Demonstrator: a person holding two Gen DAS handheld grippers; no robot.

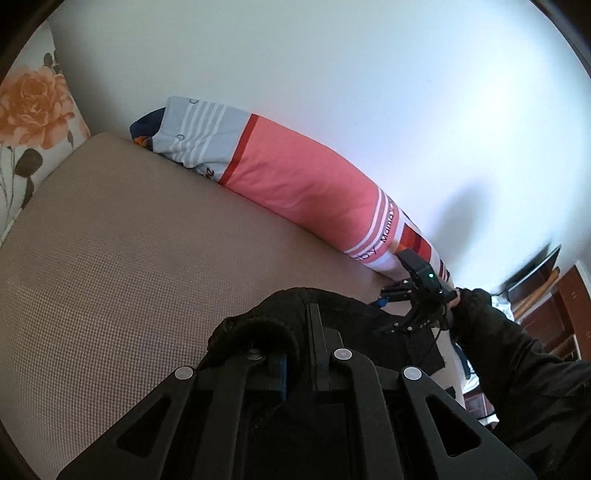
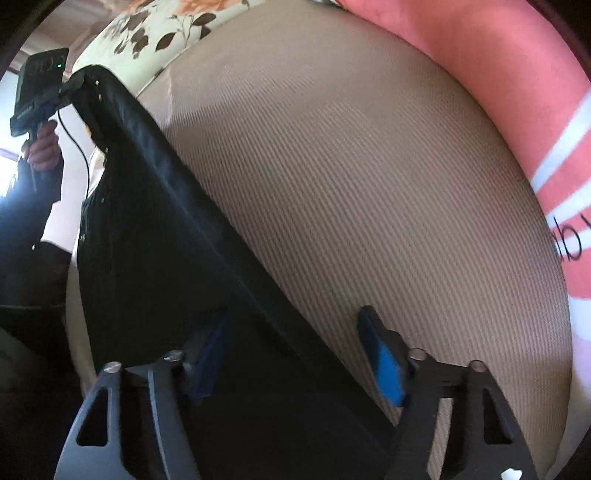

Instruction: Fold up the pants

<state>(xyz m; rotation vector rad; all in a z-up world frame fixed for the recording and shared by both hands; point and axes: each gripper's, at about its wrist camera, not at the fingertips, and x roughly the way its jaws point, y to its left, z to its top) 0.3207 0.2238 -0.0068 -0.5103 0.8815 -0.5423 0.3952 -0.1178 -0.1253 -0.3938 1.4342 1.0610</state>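
Black pants (image 2: 155, 236) fill the space nearest my right gripper (image 2: 291, 354), their straight edge running between its two blue-padded fingers (image 2: 384, 369) without either pad pressing on the cloth; the jaws stand partly apart. My left gripper (image 1: 291, 354) is clamped fully closed on a bunched corner of the same garment, and in the right wrist view that corner hangs lifted near the edge of the mattress (image 2: 351, 166) that borders the floral sheet (image 2: 162, 26), with the fabric stretched in a taut slope down to my right fingers. I judge the step in hand to be securing the second grip before the fold. To do it well, I should seat the pants edge deep between the right pads, close firmly on all layers, then keep both grippers level with even tension so the cloth does not sag or twist. Risk: a shallow pinch may catch only one layer. Outward from the garment, the tan mattress carries a pink striped bolster pillow (image 1: 295, 177) along its edge by the white wall (image 1: 332, 55). No containers are visible in either view, so there are no contents to report.
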